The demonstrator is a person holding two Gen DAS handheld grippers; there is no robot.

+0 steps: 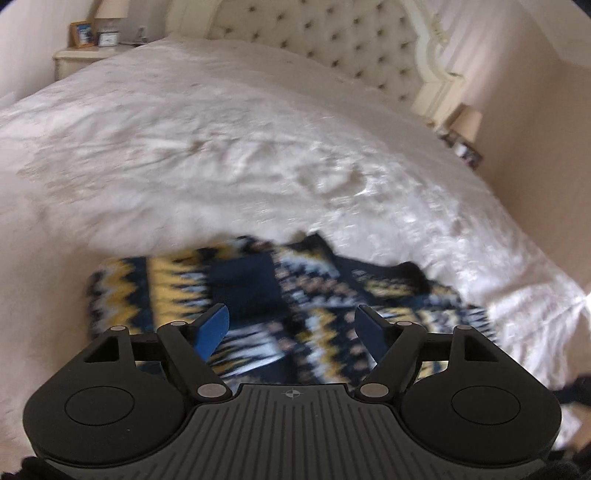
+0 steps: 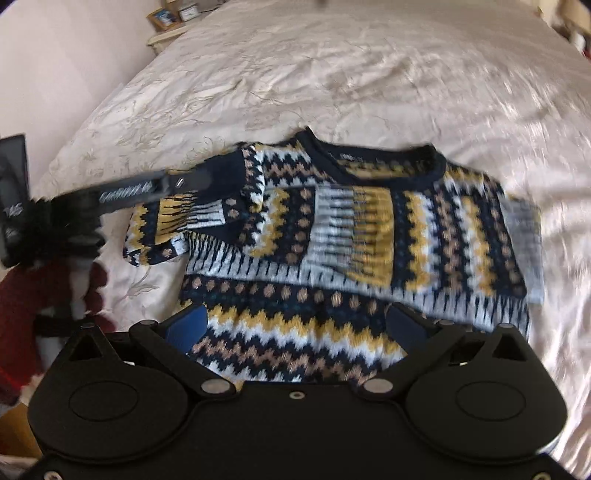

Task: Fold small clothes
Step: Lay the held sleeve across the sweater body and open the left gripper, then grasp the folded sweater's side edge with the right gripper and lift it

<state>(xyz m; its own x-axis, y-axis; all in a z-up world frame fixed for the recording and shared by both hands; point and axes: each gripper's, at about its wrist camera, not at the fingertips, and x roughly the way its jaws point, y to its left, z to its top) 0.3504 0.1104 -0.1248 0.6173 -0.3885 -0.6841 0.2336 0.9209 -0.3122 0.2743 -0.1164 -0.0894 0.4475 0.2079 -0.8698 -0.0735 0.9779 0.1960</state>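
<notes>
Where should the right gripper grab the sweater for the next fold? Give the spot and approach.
Take the sweater by its bottom hem, the edge nearest the right gripper. Come in low from the foot of the bed, one of the fingers sliding under the hem. The body lies flat with both sleeves across the chest, so lifting the hem toward the collar should probably halve it.

You've got a big bed with a creamy, shiny patterned cover filling most of the view ahead of the claw. Past it there's a cream tufted headboard with a carved frame. Far left of the claw sits a pale nightstand with a framed photo and a lamp. Another lamp is off right. Plain pale walls, soft daylight.
</notes>
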